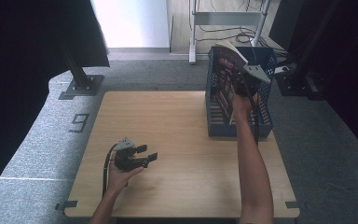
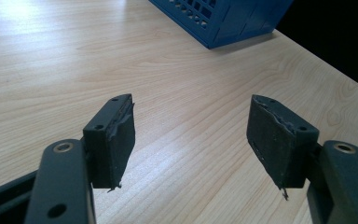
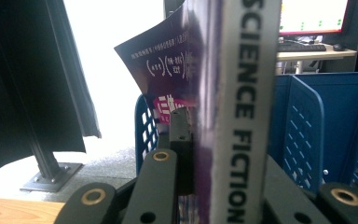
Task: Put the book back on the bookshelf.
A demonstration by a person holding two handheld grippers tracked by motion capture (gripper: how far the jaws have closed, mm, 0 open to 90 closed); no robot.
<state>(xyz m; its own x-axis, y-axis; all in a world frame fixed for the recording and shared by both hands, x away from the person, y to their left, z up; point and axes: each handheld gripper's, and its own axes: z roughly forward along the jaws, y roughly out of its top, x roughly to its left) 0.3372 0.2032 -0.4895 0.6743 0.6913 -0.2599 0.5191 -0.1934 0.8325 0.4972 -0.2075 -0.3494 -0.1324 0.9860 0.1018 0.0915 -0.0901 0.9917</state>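
A purple paperback [image 1: 224, 77] with "SCIENCE FICTION" on its pale spine [image 3: 247, 112] stands upright over the blue slotted rack [image 1: 265, 122] at the table's far right. My right gripper [image 1: 241, 88] is shut on the book, jaws clamped on either side near the spine [image 3: 214, 154], and its front cover curls outward at the top. Near the front left of the table my left gripper [image 1: 148, 154] rests in a hand, open, its two black pads [image 2: 116, 140] wide apart over bare wood with nothing between them.
The wooden table [image 1: 168, 135] has open surface between the two hands. The blue rack's corner [image 2: 223, 18] lies ahead of the left gripper. A dark curtain and a metal stand foot [image 1: 81, 84] are off the table's far left. Cables lie on the floor behind.
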